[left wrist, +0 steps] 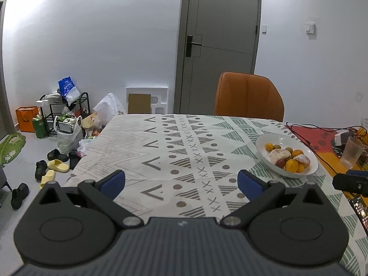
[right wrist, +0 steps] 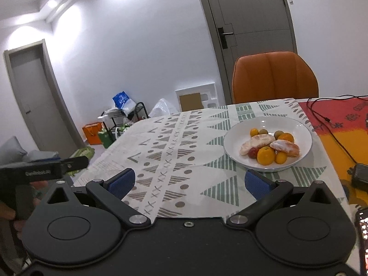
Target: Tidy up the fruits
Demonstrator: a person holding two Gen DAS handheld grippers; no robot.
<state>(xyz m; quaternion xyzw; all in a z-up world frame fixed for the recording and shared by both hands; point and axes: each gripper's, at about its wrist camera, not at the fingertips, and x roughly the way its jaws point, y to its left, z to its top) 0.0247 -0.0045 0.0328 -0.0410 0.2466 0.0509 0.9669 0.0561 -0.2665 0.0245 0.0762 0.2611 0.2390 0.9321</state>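
Both grippers hover low over the near end of the table, pointing forward across it, level, nothing between their fingers.

Left gripper (left wrist: 181, 182): jaws spread wide, blue pads (left wrist: 113, 180) far apart, empty. It sits over the patterned tablecloth (left wrist: 161, 151), aimed down the cloth's middle toward the far edge. The white bowl (left wrist: 264, 141) lies ahead and off to its right, well apart from the fingertips. In the right wrist view the left gripper's black body (right wrist: 41, 171) shows at the left edge, tip pointing right, with part of a hand (right wrist: 7, 211) gripping its handle below.

Right gripper (right wrist: 189, 182): also wide open, blue pads (right wrist: 258, 184) apart, holding nothing. It points at the table with the bowl (right wrist: 232, 142) just ahead of its right finger, near but not touching. In the left wrist view its tip (left wrist: 350, 181) pokes in at the right edge.

Fruit is all in the bowl: two peeled citrus pieces (right wrist: 256, 143), pale with white pith, lying across the middle; small whole oranges (right wrist: 265, 155) at the front and back; a small red fruit (right wrist: 253, 152) tucked under the left peeled piece; a couple of greenish-brown round fruits (right wrist: 278, 134) at the back. The bowl stands on the tablecloth near its right edge, beside a red and orange mat (right wrist: 338, 135) crossed by a black cable (right wrist: 331, 131).

An orange chair (right wrist: 274, 76) stands at the far side of the table, in front of a grey door (right wrist: 253, 16). A frosted plastic cup (left wrist: 352, 153) stands on the mat, right of the bowl. Shoes and bags clutter the floor (left wrist: 57, 158) left of the table.
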